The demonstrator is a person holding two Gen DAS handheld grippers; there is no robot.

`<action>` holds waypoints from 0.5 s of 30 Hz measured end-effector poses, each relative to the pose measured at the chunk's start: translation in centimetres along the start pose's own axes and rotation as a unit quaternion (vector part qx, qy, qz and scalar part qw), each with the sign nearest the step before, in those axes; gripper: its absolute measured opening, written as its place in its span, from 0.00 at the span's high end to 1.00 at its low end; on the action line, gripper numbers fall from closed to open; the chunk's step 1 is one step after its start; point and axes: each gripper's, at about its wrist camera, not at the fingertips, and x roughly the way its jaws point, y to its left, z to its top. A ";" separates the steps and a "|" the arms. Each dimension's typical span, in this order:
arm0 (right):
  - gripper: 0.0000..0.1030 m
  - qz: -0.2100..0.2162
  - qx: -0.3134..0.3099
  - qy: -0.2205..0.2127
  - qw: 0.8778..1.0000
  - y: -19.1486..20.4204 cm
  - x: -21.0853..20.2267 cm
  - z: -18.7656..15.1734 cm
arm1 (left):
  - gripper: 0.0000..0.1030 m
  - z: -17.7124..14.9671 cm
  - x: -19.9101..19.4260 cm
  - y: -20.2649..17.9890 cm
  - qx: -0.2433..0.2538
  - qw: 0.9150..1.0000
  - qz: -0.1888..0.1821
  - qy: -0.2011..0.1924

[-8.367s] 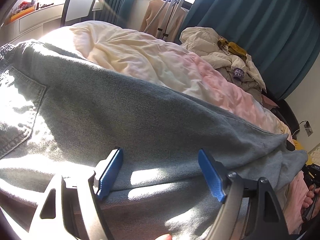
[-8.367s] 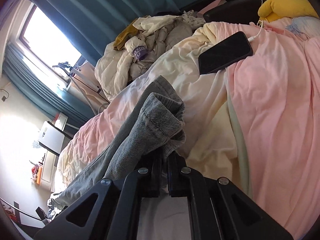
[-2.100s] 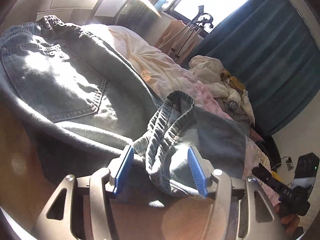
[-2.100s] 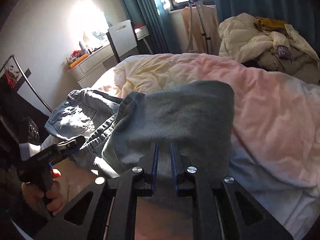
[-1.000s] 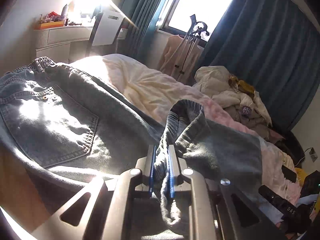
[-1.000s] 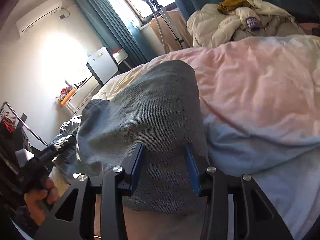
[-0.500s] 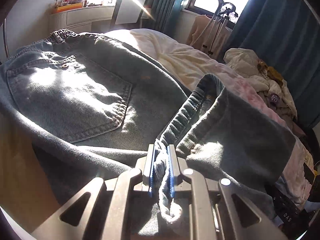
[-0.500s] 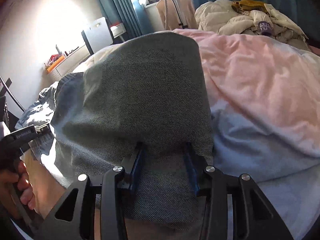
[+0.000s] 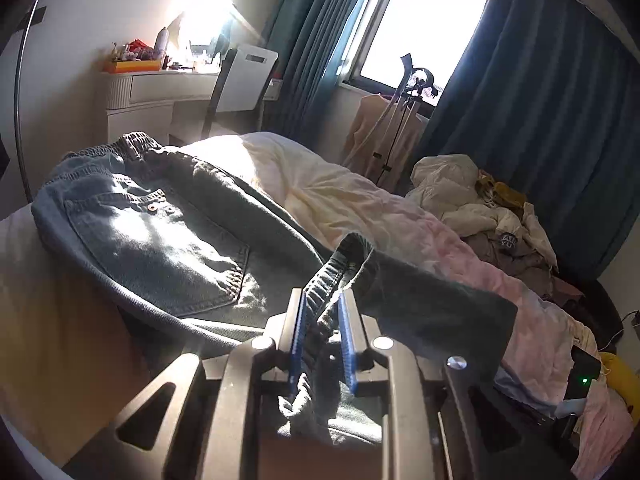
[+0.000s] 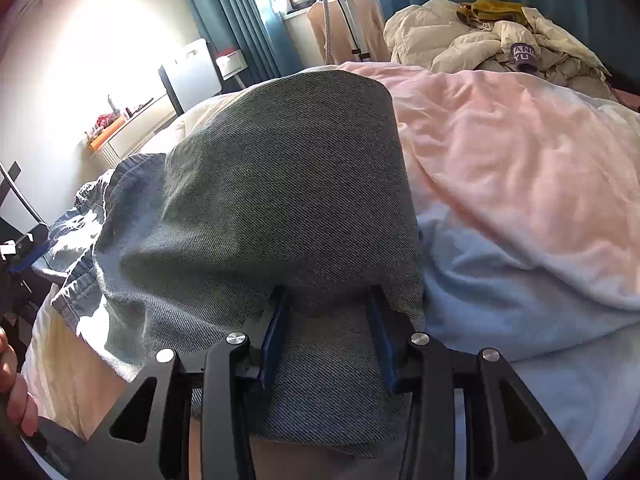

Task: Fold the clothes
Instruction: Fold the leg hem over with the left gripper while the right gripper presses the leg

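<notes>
Jeans [image 9: 152,236] lie spread on the bed [image 9: 320,184], back pocket up, at left. Left tool [image 9: 322,312] clamped on the bunched elastic hem of a folded-over leg. Right tool [image 10: 328,320] has fingers apart, straddling the folded denim [image 10: 288,168]; pink duvet [image 10: 520,152] to the right.

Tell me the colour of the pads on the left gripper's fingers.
Blue. The pads on the left gripper show best in the left wrist view, pinching the jeans hem.

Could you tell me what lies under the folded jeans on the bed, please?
The jeans rest on a pink and cream duvet, which shows around them; the bedding directly beneath them is covered, so nothing else can be confirmed.
</notes>
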 end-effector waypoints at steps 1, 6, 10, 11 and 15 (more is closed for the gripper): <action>0.61 -0.001 0.001 0.000 1.000 0.0 -0.1 0.0 | 0.80 0.3 0.3 -0.3 0.006 1.000 -0.007 -0.002; 0.61 -0.007 0.006 -0.002 1.000 0.2 -0.3 -0.1 | 0.80 1.2 4.6 -3.9 0.073 0.996 -0.034 0.034; 0.62 -0.010 0.006 -0.004 1.000 0.1 -0.3 -0.3 | 0.80 0.7 8.1 -5.8 0.109 0.992 -0.032 0.059; 0.61 -0.011 0.006 -0.004 1.000 0.1 -0.4 -0.4 | 0.80 0.5 9.2 -6.0 0.116 0.991 -0.027 0.068; 0.61 -0.009 0.012 -0.004 1.000 -0.2 -0.4 -0.5 | 0.80 -0.4 12.8 -4.7 0.100 0.989 -0.012 0.113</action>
